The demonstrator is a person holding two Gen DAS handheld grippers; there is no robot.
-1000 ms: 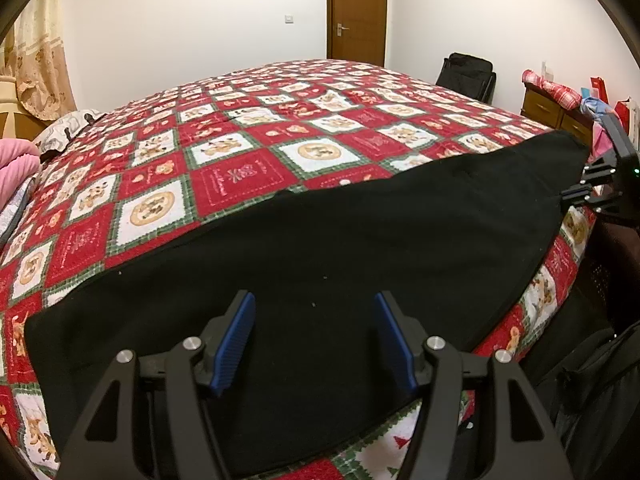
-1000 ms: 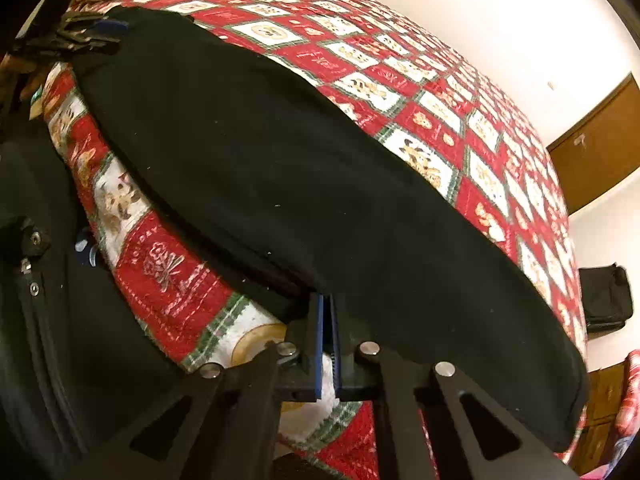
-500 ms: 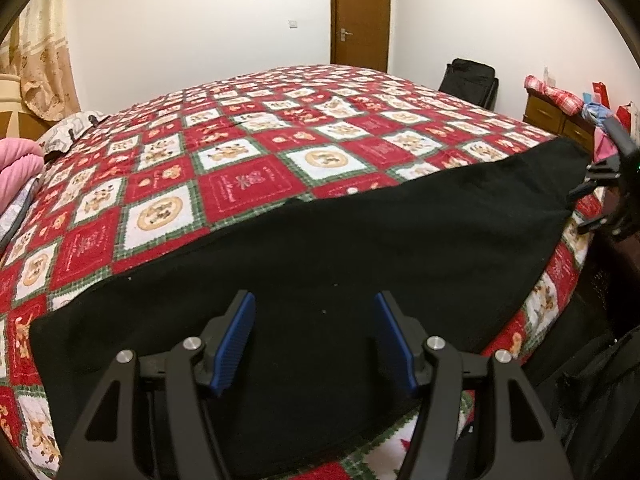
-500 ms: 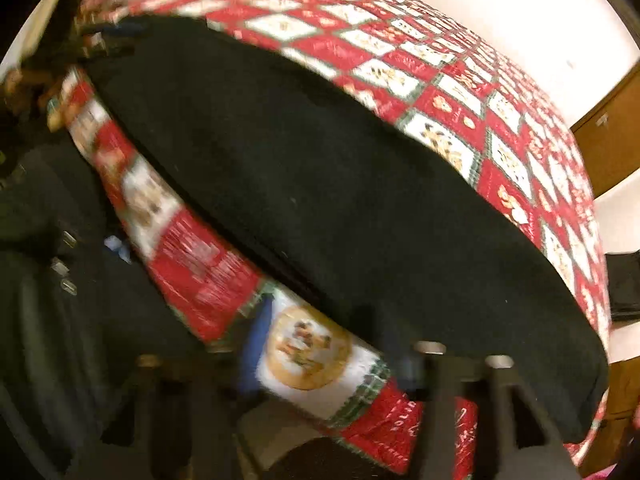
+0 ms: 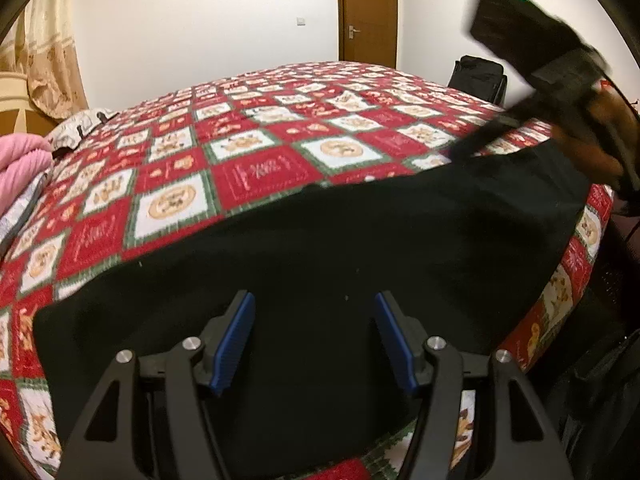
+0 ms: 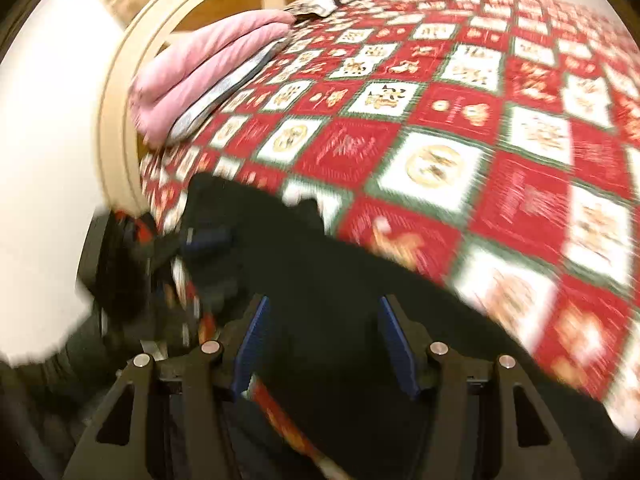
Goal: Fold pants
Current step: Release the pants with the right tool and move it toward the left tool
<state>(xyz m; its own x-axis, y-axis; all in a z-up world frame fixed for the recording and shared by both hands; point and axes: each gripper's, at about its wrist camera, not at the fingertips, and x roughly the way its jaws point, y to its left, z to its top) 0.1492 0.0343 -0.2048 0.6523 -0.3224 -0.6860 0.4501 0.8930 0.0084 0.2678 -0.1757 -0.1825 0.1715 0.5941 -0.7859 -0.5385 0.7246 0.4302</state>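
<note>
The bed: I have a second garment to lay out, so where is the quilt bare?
The quilt is bare from the far edge of the black pants back toward the door. The near edge is taken by the pants, and the pink bedding fills the headboard corner.

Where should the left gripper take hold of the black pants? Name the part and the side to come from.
Probably the near hem edge of the black pants, where they lie flat along the quilt's front border. Bring the left gripper in from the bedside, low, with its open jaws straddling that edge.
</note>
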